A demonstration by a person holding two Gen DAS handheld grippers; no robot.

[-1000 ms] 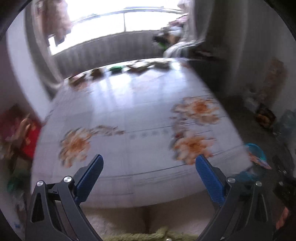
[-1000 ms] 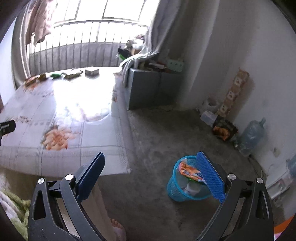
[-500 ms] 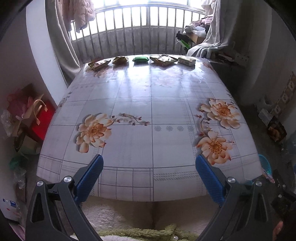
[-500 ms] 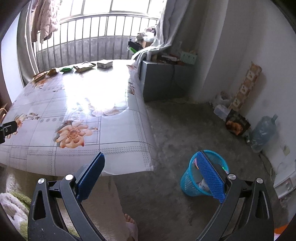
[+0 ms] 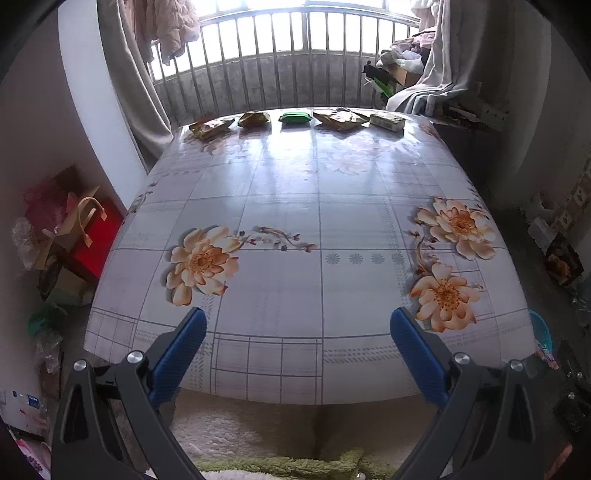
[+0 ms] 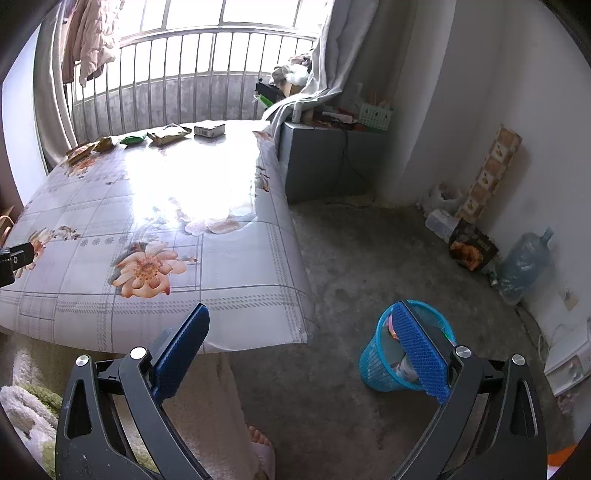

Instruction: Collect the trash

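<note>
Glossy floral plastic-covered tabletop [image 5: 288, 229]; along its far edge a row of crinkled brown wrappers [image 5: 341, 119], a green packet [image 5: 294, 117] and a small box [image 5: 386, 121]. Left gripper [image 5: 293, 332] fingers spread wide, empty. Right gripper [image 6: 301, 332] likewise, over a blue mesh plastic bin [image 6: 376, 363] holding litter. Versus 1 s ago: left view sharp, tilted higher; bin nearer centre.

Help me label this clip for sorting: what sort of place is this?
Most likely a lived-in room of a home, next to a railed balcony. A table under a floral oilcloth carries a row of wrappers, laundry hangs by the railing, and a blue wastebasket stands on the bare concrete floor.
</note>
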